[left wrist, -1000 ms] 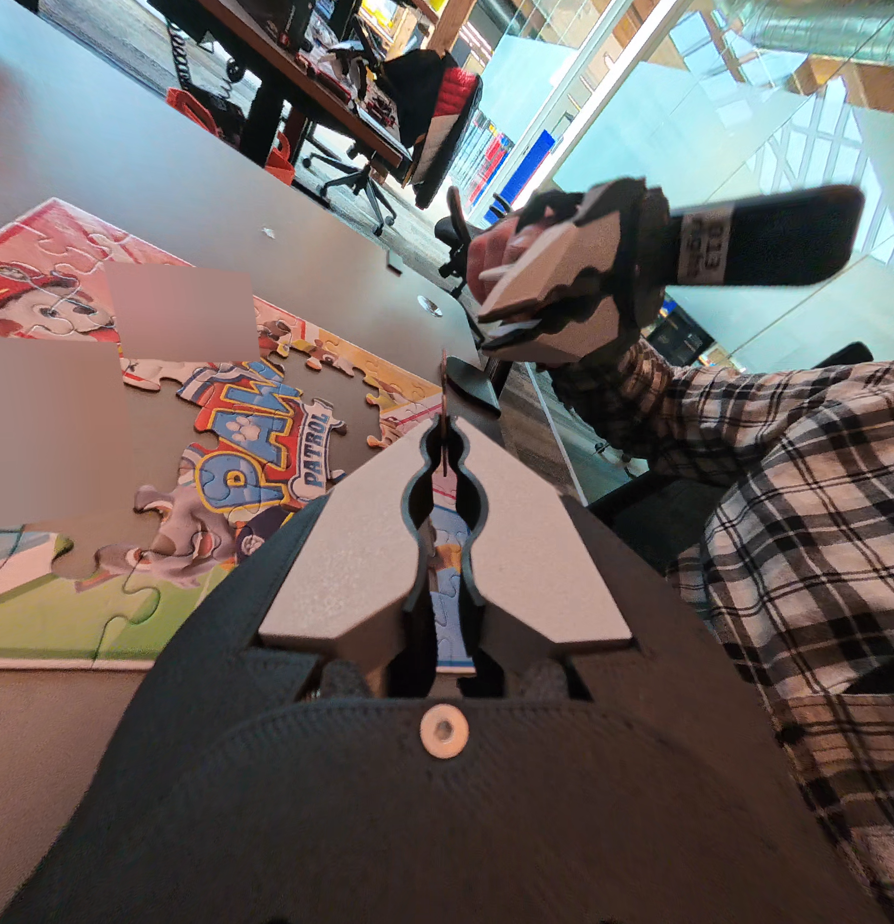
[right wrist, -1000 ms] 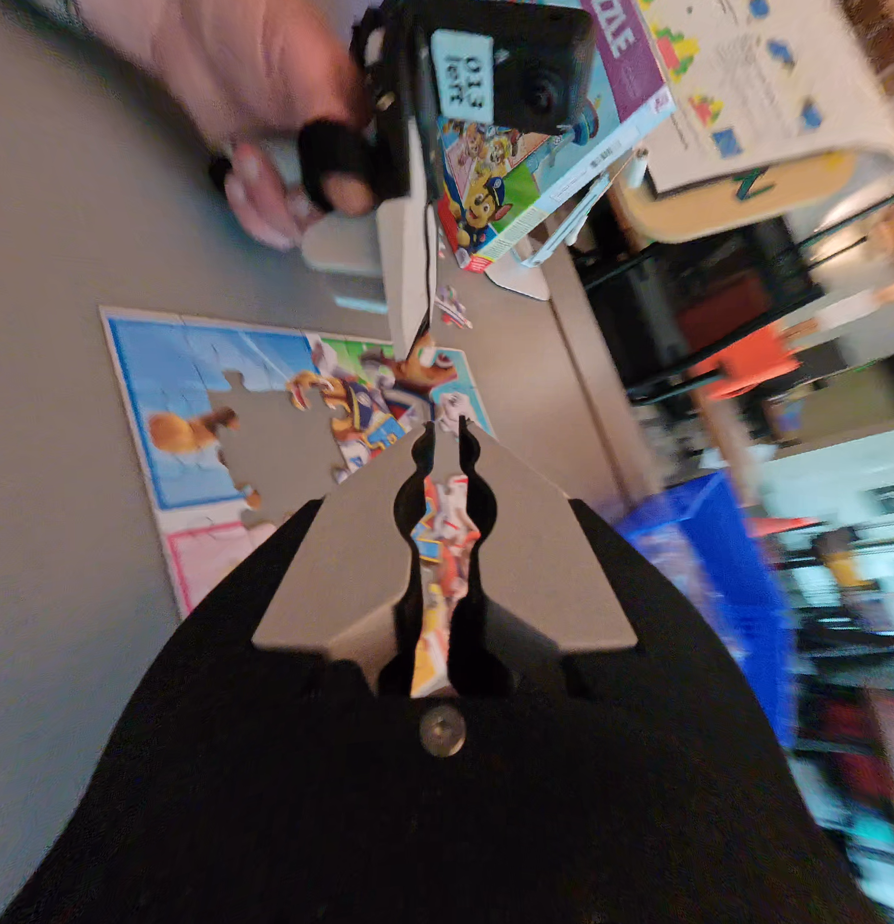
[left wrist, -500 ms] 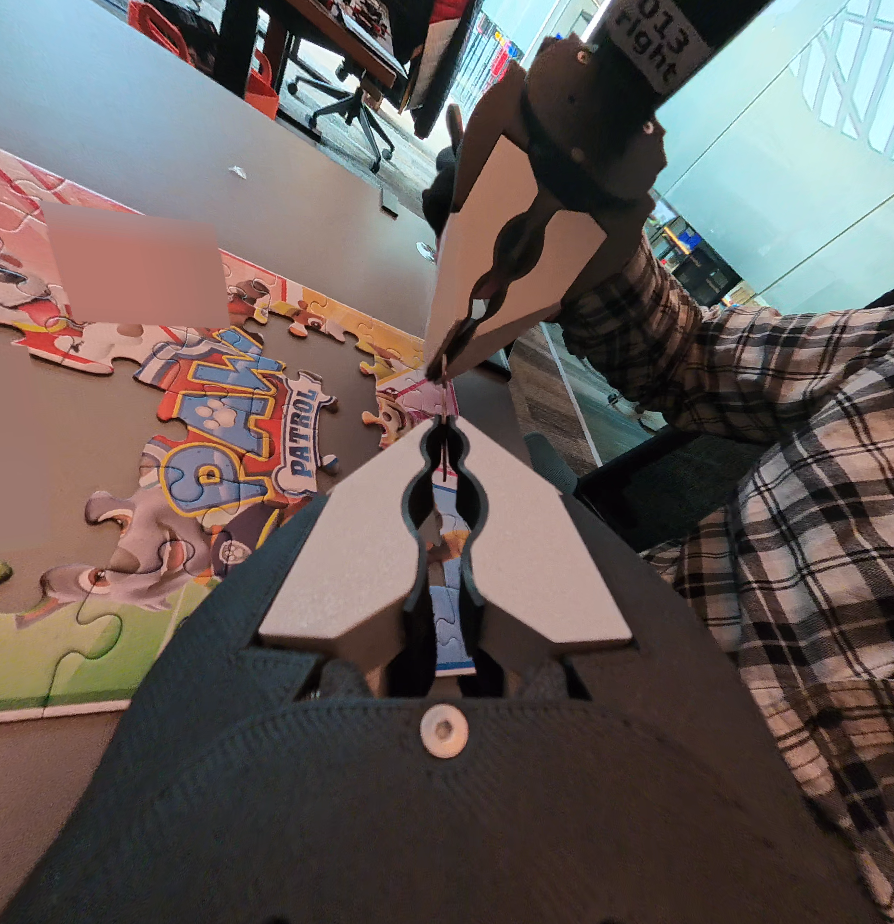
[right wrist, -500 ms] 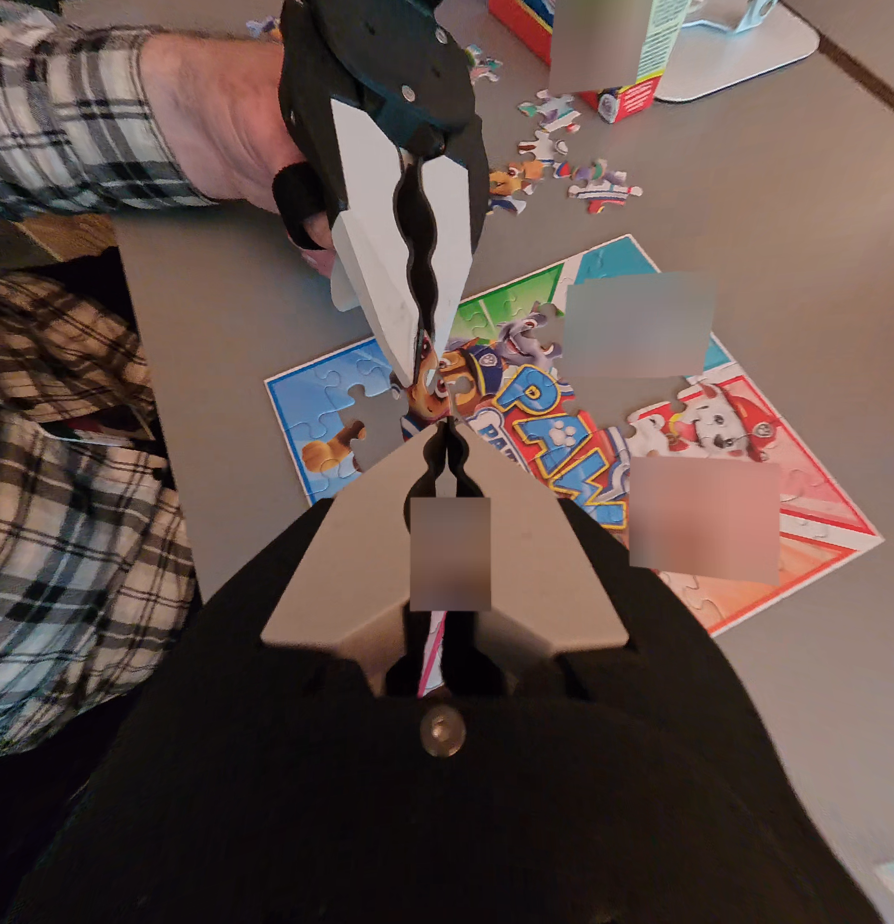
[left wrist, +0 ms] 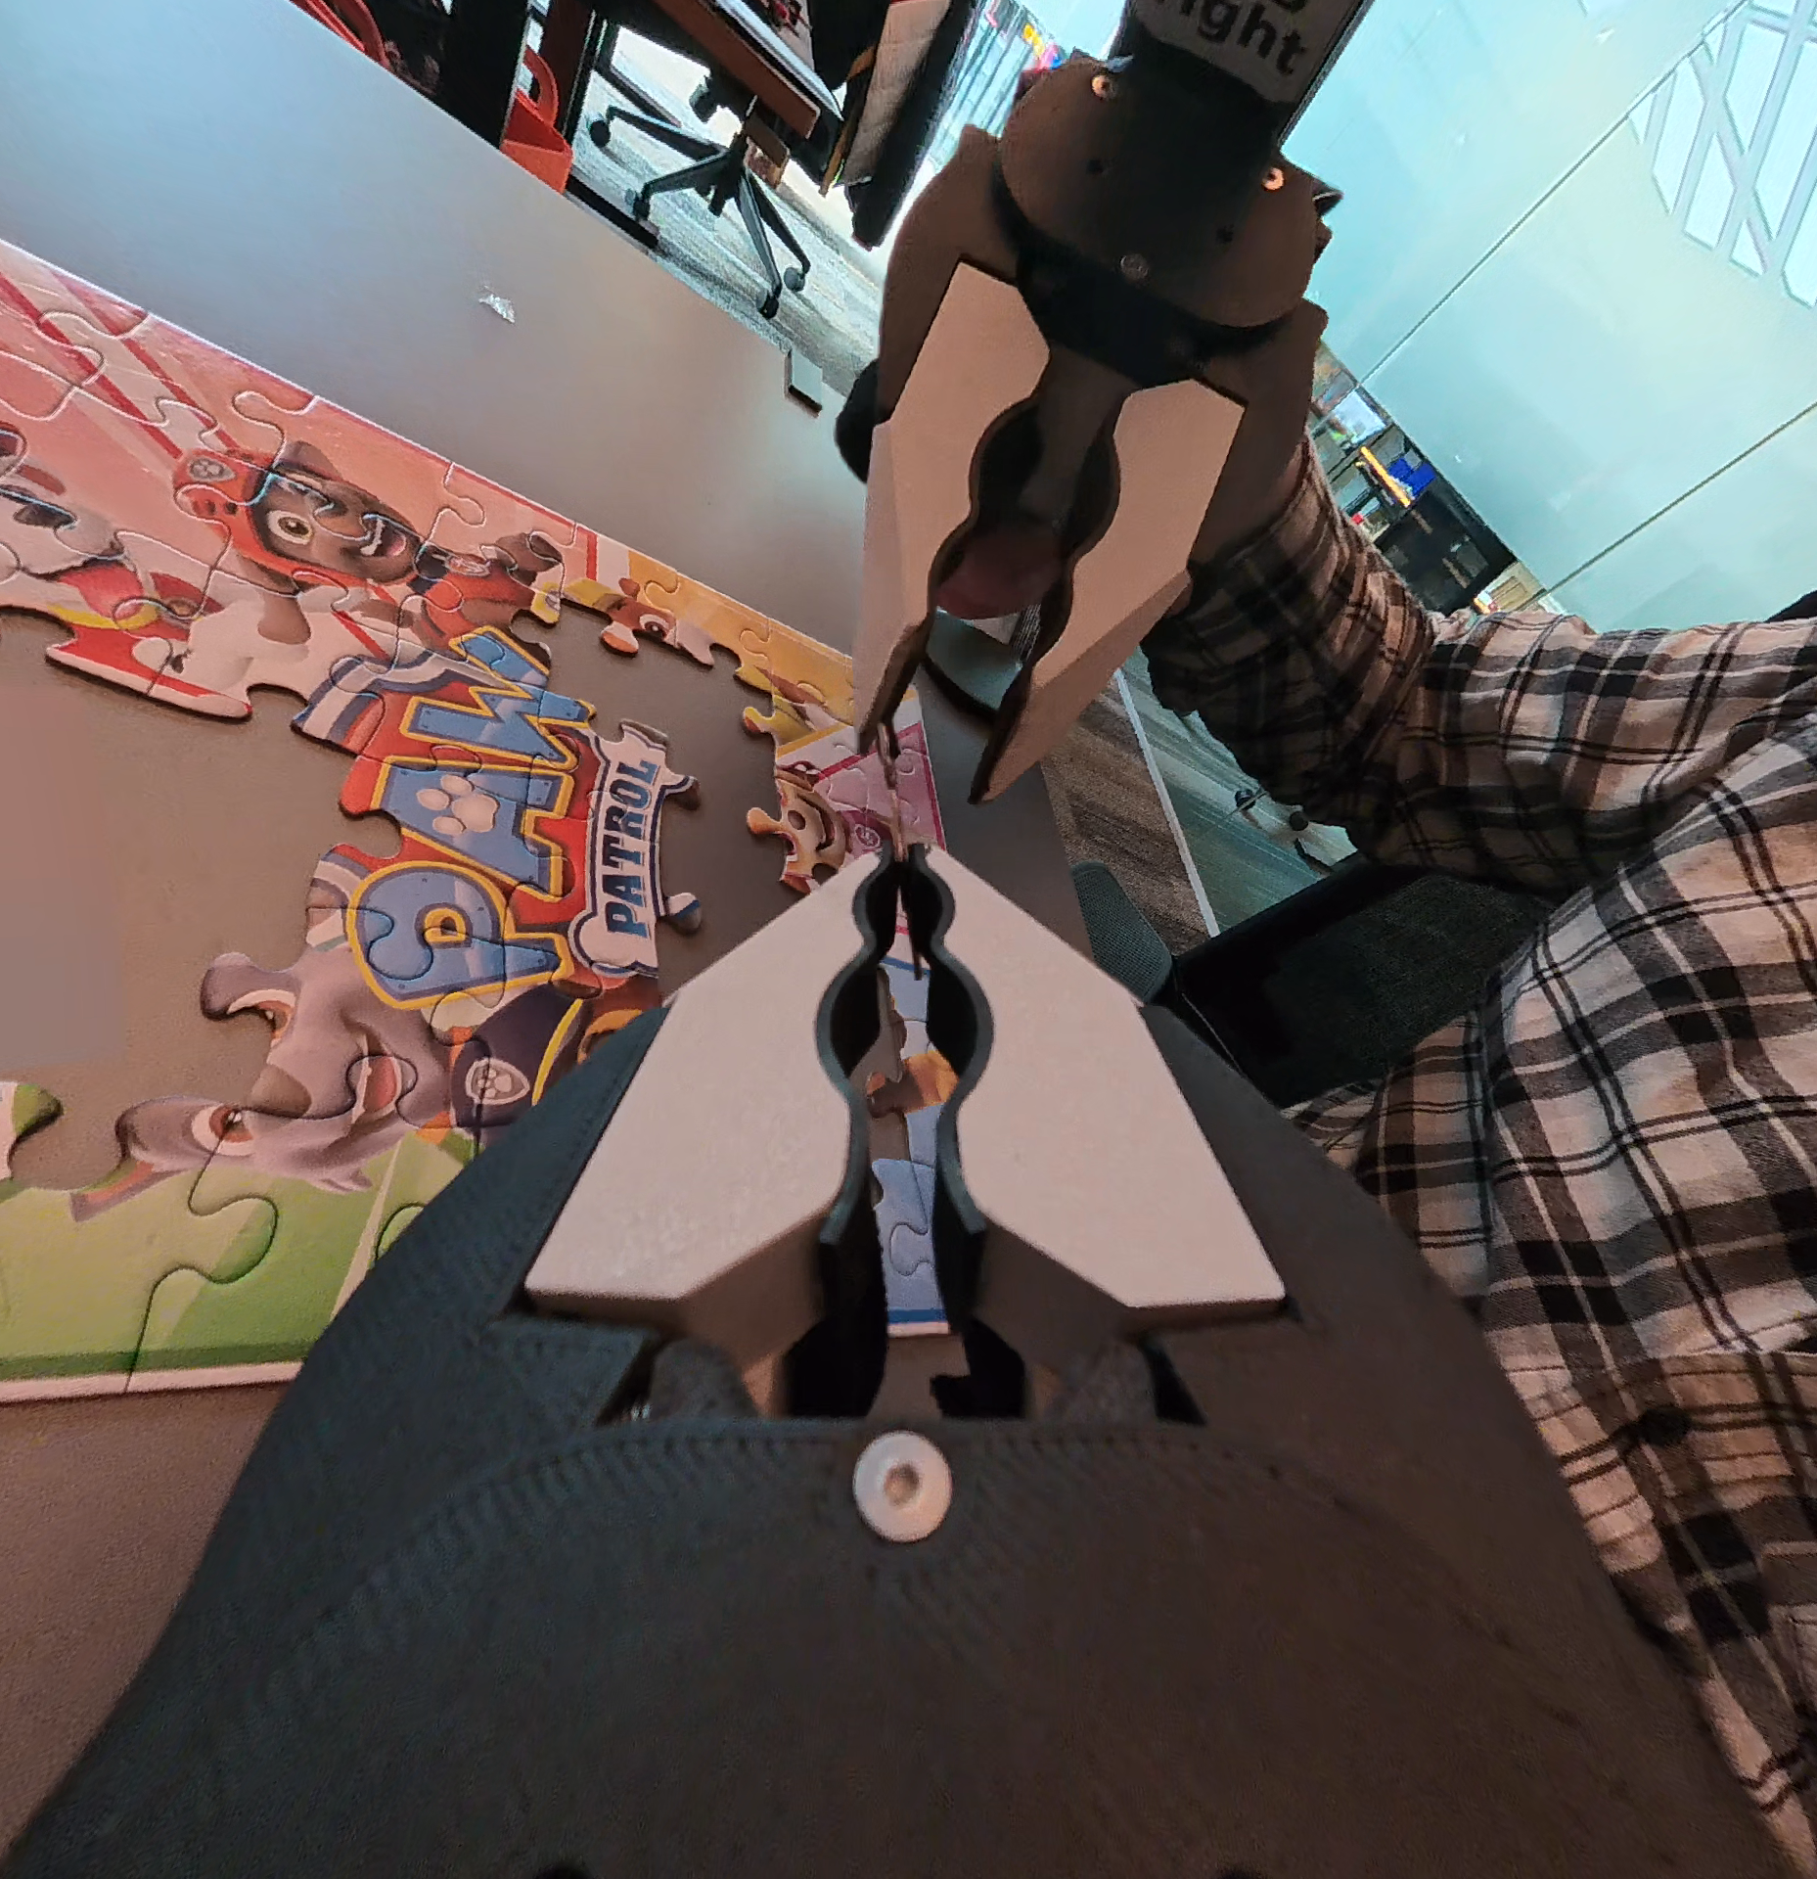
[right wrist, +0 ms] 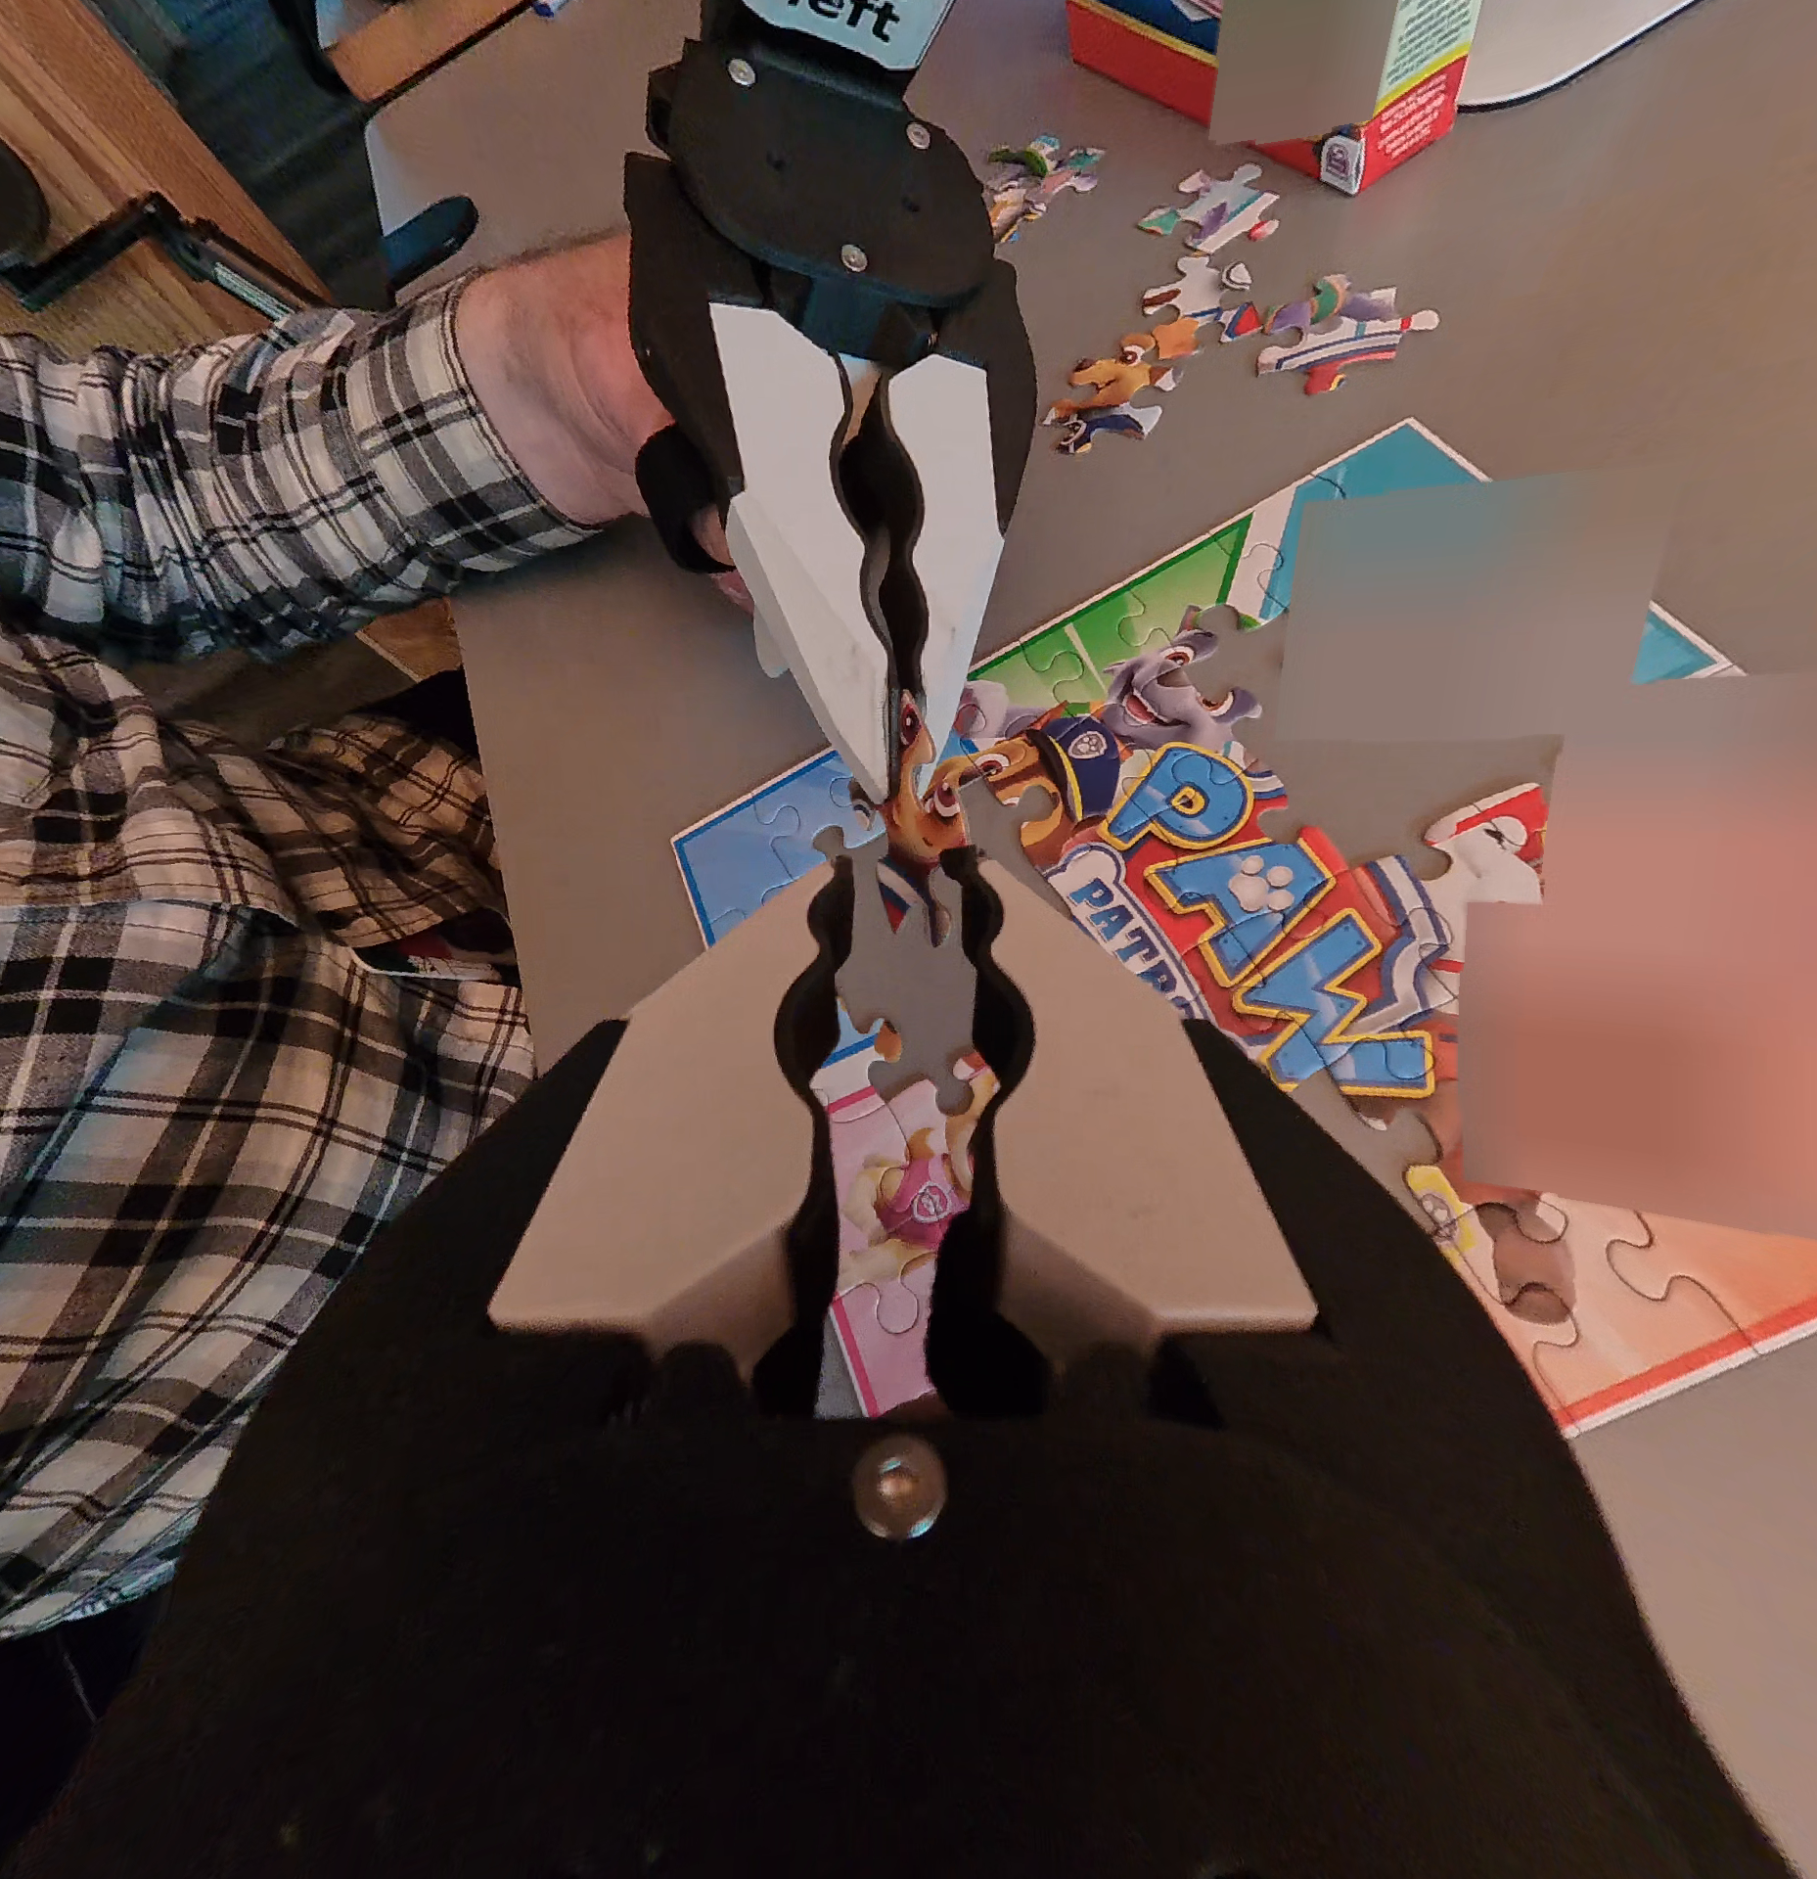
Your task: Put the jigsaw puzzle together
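A partly built cartoon-dog jigsaw puzzle (left wrist: 457, 813) lies flat on the grey table (left wrist: 274, 254), with gaps in its middle; it also shows in the right wrist view (right wrist: 1239, 895). My left gripper (left wrist: 899, 864) is shut on a loose puzzle piece (left wrist: 892, 793), held edge-on above the puzzle's near corner. In the right wrist view the left gripper (right wrist: 899, 773) comes down from above and pinches this brown-dog piece (right wrist: 919, 813). My right gripper (right wrist: 899, 862) is open, its fingertips on either side of the piece's free end. It faces the left gripper tip to tip (left wrist: 929, 763).
Several loose pieces (right wrist: 1239, 305) lie on the table beyond the puzzle, near a red puzzle box (right wrist: 1341, 92). The table edge (right wrist: 477, 813) runs close beside the puzzle's blue corner. Plaid sleeves (right wrist: 223, 458) sit beyond that edge. Office chairs (left wrist: 731, 153) stand far behind.
The right gripper swung in to meet the left gripper tip to tip, then opened its jaws around the piece. The left gripper stayed shut on the piece.
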Tool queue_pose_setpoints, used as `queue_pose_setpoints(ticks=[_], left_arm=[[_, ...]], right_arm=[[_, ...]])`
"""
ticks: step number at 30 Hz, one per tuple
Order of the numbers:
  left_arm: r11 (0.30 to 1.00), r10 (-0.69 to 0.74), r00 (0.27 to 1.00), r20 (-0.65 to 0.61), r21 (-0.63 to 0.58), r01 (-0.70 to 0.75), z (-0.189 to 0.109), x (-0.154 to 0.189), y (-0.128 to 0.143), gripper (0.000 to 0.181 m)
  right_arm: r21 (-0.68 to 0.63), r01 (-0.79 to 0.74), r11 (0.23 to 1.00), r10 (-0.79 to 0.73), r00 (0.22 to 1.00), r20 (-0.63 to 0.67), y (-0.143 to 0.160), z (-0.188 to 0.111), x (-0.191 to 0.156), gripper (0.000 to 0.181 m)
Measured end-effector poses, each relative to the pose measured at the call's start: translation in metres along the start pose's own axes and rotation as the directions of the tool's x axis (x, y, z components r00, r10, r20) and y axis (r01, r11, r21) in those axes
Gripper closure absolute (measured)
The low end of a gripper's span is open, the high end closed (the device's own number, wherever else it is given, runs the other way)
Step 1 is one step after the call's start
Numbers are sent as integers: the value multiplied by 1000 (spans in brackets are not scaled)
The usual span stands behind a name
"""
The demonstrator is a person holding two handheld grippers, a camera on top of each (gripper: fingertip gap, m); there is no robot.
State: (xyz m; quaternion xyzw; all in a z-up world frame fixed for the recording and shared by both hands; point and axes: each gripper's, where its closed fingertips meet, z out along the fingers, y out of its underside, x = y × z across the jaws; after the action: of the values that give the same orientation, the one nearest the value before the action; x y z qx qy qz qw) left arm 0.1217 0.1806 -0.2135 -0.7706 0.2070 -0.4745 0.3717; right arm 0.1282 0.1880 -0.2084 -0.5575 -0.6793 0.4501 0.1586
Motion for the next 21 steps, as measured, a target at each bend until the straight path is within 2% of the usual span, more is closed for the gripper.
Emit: queue_pose_setpoints(ticks=[2, 3, 5, 8, 11, 13, 16, 21], left_arm=[[1000, 5, 1000, 5, 1, -5, -2, 0, -1, 180], [1000, -1, 1000, -1, 8, 1, -3, 0, -1, 181], [1000, 6, 1000, -24, 3, -6, -4, 6, -1, 181], [1000, 6, 1000, -22, -9, -6, -5, 7, 0, 181], [1000, -8, 1000, -16, -28, 7, -7, 5, 5, 179], [997, -28, 999, -37, -66, 25, -10, 8, 11, 178], [992, -19, 1000, 19, -124, 22, -17, 0, 19, 165], [978, 20, 996, 93, -210, 0, -26, -9, 33, 169]], right_arm=[[2, -5, 1000, 5, 1000, -1, -1, 2, 2, 163], [7, -10, 1000, 10, 1000, -16, -3, 1, 5, 170], [17, -17, 1000, 17, 999, -43, -6, 0, 11, 158], [-9, -32, 999, 32, 999, 29, -5, 11, 1, 155], [-63, -4, 998, 10, 996, 88, 3, 22, -10, 181], [-80, -23, 997, 32, 993, 115, 5, 27, -14, 181], [-152, -37, 988, 60, 987, 151, 17, 35, -19, 181], [-317, -40, 948, 114, 969, 218, 36, 44, -29, 181]])
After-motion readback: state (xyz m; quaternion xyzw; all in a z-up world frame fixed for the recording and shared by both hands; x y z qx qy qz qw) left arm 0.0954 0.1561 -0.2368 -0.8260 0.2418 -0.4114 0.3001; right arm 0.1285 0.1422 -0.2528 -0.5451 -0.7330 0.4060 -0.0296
